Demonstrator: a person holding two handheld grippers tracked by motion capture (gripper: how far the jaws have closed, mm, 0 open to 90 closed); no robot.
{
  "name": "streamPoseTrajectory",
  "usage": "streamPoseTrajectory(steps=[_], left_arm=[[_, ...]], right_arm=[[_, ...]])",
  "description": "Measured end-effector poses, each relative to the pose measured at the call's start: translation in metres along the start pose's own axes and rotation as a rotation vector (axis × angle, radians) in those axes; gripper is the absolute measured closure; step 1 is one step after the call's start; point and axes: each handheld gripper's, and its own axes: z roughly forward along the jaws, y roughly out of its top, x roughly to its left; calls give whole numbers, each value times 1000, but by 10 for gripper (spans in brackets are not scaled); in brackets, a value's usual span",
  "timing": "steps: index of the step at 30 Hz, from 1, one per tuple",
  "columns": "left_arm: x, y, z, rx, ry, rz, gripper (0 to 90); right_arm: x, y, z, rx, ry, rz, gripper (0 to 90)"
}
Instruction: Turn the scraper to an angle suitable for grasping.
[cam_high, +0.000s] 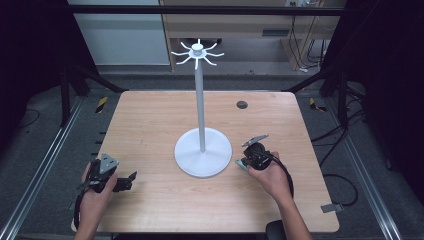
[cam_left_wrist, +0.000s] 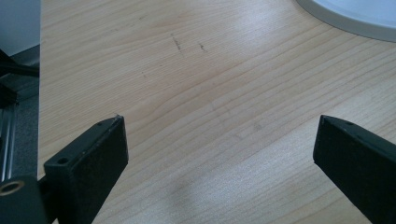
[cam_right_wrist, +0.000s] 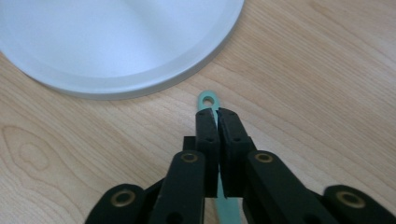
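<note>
Teal flat strip (cam_right_wrist: 208, 102), eyelet-tipped, pinched in right claw (cam_right_wrist: 217, 115); left claw (cam_left_wrist: 219, 140) gapes wide.

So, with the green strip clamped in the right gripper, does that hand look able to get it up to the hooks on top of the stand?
Probably yes. The right gripper is shut on the green strip beside the stand; nothing stands between it and the hooks, though they sit high on the pole.

The high view looks forward and down over the whole desk (cam_high: 150, 120). Each gripper view sits low and close above the wood, facing the white stand (cam_high: 202, 150), whose round base all three share.
</note>
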Motion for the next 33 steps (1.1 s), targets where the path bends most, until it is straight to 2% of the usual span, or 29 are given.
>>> streamPoseTrajectory(steps=[5, 8, 13, 18, 19, 30, 32, 33], left_arm=[[-1, 0, 0, 1, -1, 5, 29], [-1, 0, 0, 0, -3, 3, 29], [-1, 0, 0, 4, -5, 7, 29], [-2, 0, 0, 4, -5, 8, 29], [-2, 0, 0, 3, -5, 7, 29], [3, 0, -1, -6, -2, -13, 30], [3, -1, -2, -7, 1, -11, 30], [3, -1, -2, -8, -1, -8, 30]], right_arm=[[1, 3, 0, 15, -7, -15, 792], [1, 7, -2, 43, -14, -36, 712], [0, 12, -3, 66, -5, -48, 644], [-2, 16, -2, 94, 8, -47, 500], [-3, 17, 0, 118, -4, -76, 500], [-7, 21, 5, 158, 8, -91, 577], [-7, 21, 6, 169, 9, -80, 587], [-7, 21, 7, 170, 11, -93, 593]])
